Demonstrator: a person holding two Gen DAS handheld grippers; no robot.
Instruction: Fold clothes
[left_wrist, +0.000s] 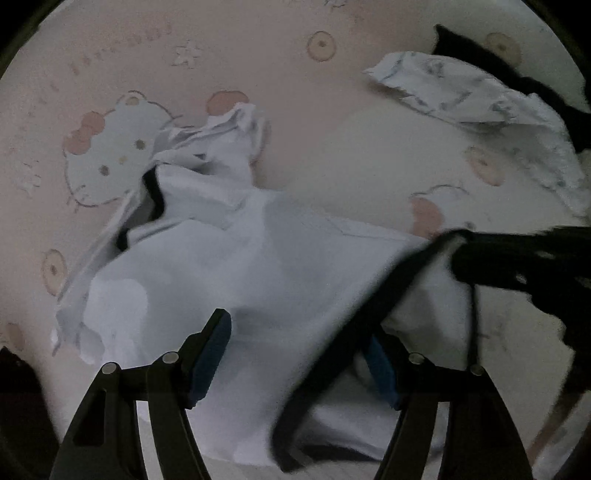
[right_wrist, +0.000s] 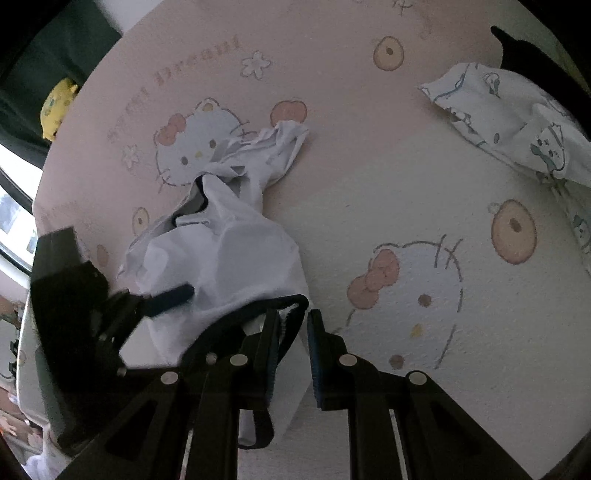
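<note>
White cotton with black trim, the garment (left_wrist: 236, 266) lies crumpled on the pink cartoon-cat bedsheet (left_wrist: 258, 48), and it takes up the near middle of the bed from where I stand. One bunched end (right_wrist: 273, 147) trails away up the sheet onto a printed cat face, while the broad body spreads back toward the two grippers. The right gripper (right_wrist: 291, 354) has its blue-padded jaws drawn close together on the black-bound edge (right_wrist: 273, 306) of the garment, a pinch of white cloth and dark trim caught between them. The left gripper (left_wrist: 295, 354) hovers over the same garment with its jaws standing wide apart; cloth lies under and between them, but the pads are not pressing on it. In the left wrist view the black trim runs as a diagonal band (left_wrist: 354, 321) across the gap between its fingers, up to the dark shape of the other gripper at the right edge. Beyond the garment the sheet is bare and flat across its middle, leaving free room there. Toward the far right corner a second, patterned white piece (right_wrist: 517, 129) lies heaped, well apart from the first, with something black (left_wrist: 480, 55) just behind it at the bed's edge. A yellow plush toy (right_wrist: 55, 107) sits off the far left edge.
</note>
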